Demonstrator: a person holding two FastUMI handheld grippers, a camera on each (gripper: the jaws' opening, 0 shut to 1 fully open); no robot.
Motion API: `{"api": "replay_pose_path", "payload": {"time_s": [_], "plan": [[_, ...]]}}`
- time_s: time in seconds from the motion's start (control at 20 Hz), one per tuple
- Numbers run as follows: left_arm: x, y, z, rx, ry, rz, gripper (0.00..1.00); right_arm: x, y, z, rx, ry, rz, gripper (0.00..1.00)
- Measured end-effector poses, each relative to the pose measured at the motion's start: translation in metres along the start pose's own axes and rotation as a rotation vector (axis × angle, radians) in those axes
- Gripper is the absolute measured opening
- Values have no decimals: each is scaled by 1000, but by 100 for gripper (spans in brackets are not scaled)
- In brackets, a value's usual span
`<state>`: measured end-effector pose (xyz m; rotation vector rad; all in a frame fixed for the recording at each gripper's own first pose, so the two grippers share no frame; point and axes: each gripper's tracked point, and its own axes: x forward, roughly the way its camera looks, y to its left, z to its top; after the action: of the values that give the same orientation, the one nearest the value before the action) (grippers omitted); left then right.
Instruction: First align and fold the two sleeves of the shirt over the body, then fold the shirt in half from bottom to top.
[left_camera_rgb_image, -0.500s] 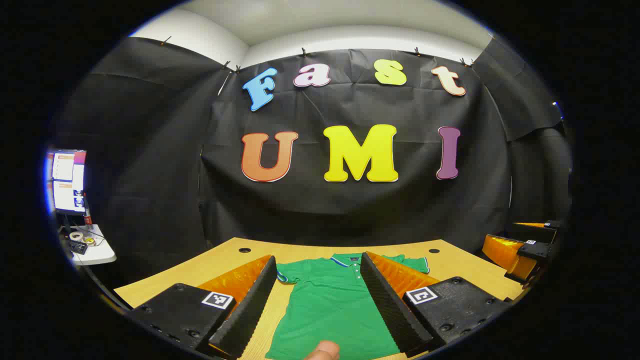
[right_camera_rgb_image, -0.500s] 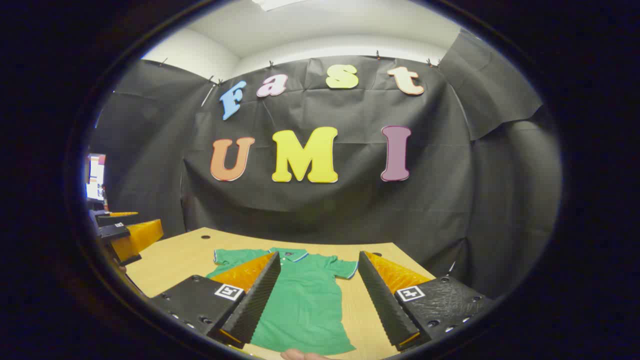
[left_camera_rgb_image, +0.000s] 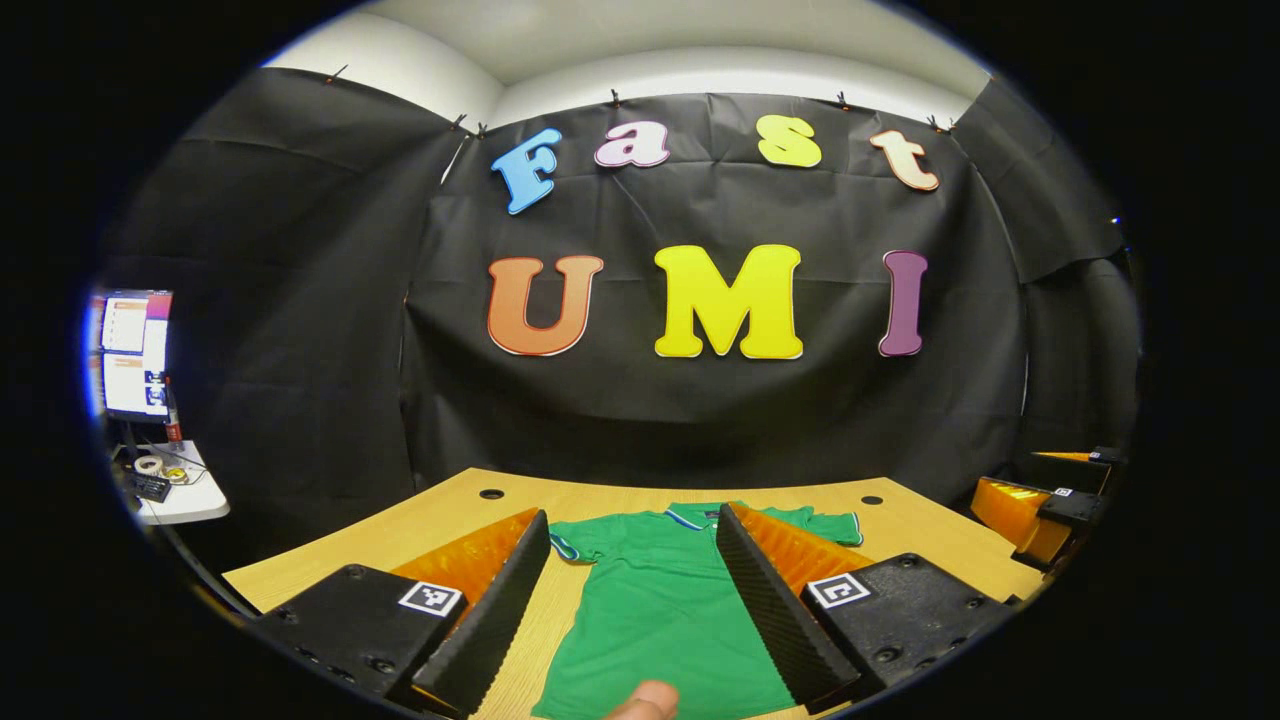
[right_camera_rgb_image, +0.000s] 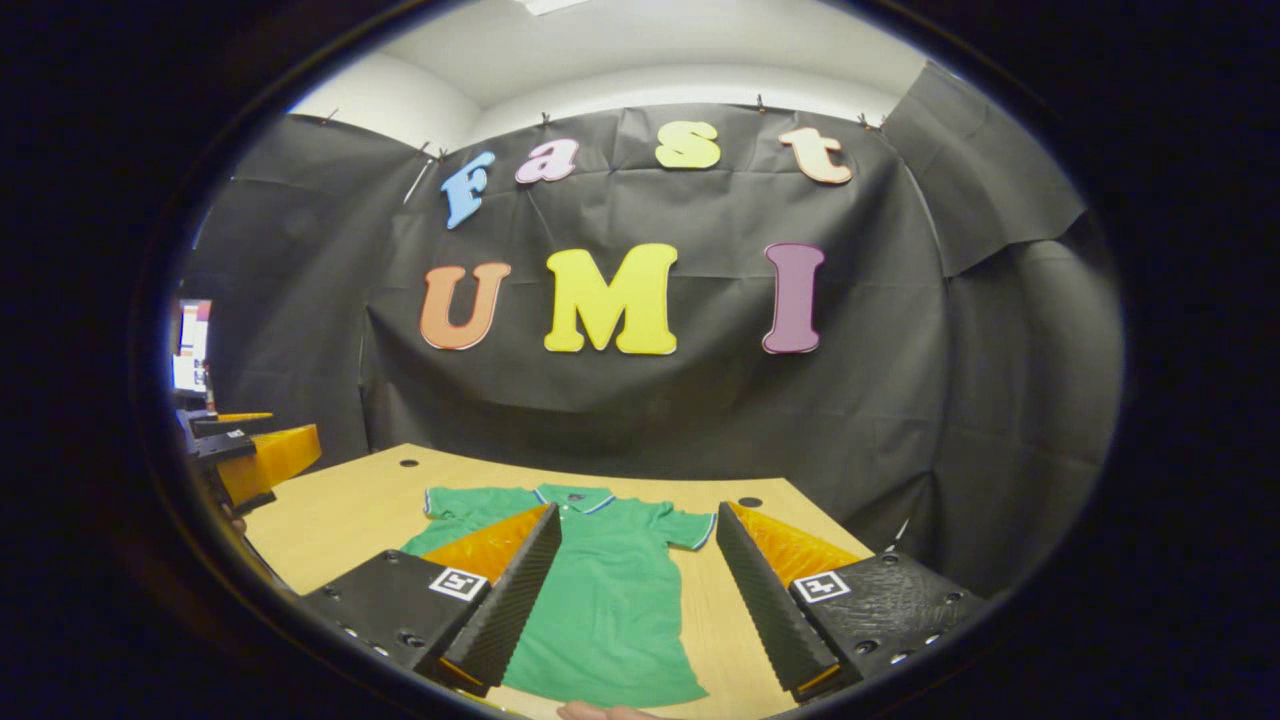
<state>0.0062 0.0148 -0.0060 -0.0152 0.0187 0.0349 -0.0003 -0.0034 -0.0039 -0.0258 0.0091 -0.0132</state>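
Both grippers, left (left_camera_rgb_image: 632, 600) and right (right_camera_rgb_image: 633, 598), gaping empty above shirt (right_camera_rgb_image: 610, 590); collar far, sleeves one per side.

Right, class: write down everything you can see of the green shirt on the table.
The shirt is a green short-sleeved polo of soft knit-looking cloth, with a collar trimmed in blue and white, a short button placket and striped sleeve cuffs. It lies flat and face up on the wooden table, collar toward the far wall, both sleeves spread outward and not yet folded. Neither the left gripper nor the right gripper holds it; both are open above it. A fingertip shows at its near hem.
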Motion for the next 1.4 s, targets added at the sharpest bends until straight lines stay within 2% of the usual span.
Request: {"api": "replay_pose_path", "payload": {"time_s": [0.4, 0.7, 0.85, 1.0, 1.2, 1.4], "plan": [[11, 10, -11, -19, 35, 21, 100, 5, -7, -9, -21, 2, -2, 96], [12, -4, -18, -5, 51, -6, 100, 38, -19, -3, -41, -14, -13, 95], [11, -9, -19, 17, 48, -11, 100, 79, -28, 1, -74, -12, -51, 95], [8, -20, -17, 41, 34, -39, 100, 137, -36, -11, -58, 41, -66, 95], [12, -15, -18, 43, 26, -32, 100, 227, -62, -55, -39, 183, -137, 96], [26, -3, -29, 5, 61, -20, 100, 299, -90, -124, 6, 358, -212, 96]]}}
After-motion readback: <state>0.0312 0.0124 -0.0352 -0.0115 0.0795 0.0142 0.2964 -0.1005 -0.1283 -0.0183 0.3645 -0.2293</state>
